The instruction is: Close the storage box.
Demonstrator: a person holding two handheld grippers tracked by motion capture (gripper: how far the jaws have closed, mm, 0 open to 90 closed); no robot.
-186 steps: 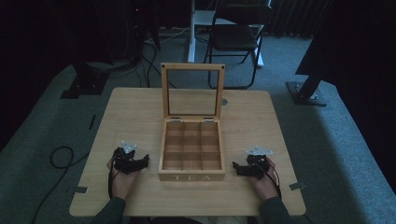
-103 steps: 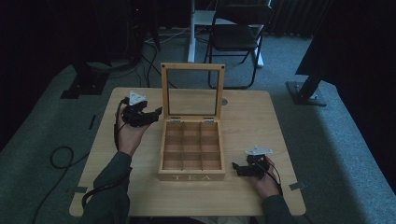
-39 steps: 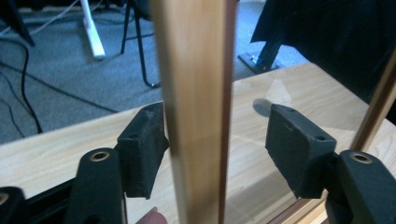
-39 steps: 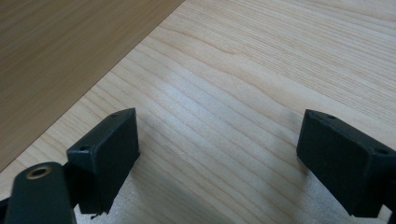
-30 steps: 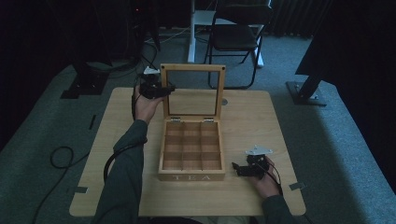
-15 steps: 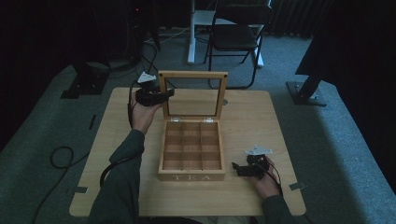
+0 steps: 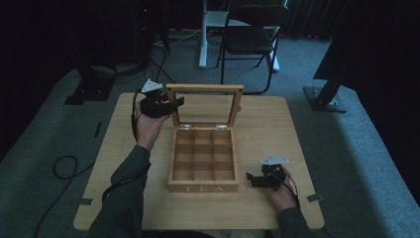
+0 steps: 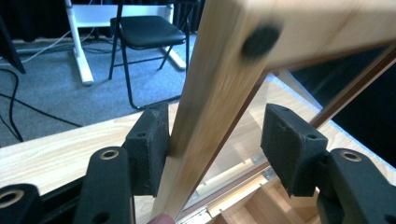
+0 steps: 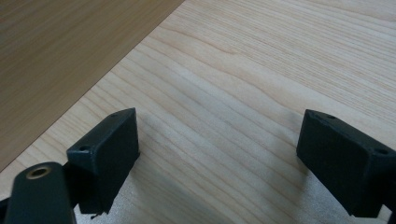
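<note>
A wooden tea box (image 7: 203,187) with several empty compartments stands mid-table, its glass-paned lid (image 7: 204,89) raised and leaning toward the person. My left gripper (image 7: 176,103) is at the lid's left frame bar (image 8: 210,93). Its jaws have just been opening: the bar stands between them, one pad (image 8: 149,140) against it, the other pad (image 8: 289,144) clear of it. My right gripper (image 7: 250,179) rests open on the table to the right of the box. Bare wood lies between its jaws (image 9: 219,154), and the box's side wall (image 9: 70,46) is just ahead.
The light wooden table (image 7: 277,129) has free room on both sides of the box. Behind it on the grey carpet stand a black chair (image 7: 250,37) and a white stand leg (image 7: 204,44). Cables (image 7: 64,166) lie on the floor at left.
The lid's top edge has come down and toward the person. The left gripper followed it and its jaws have spread apart around the frame bar. The right gripper has not moved.
</note>
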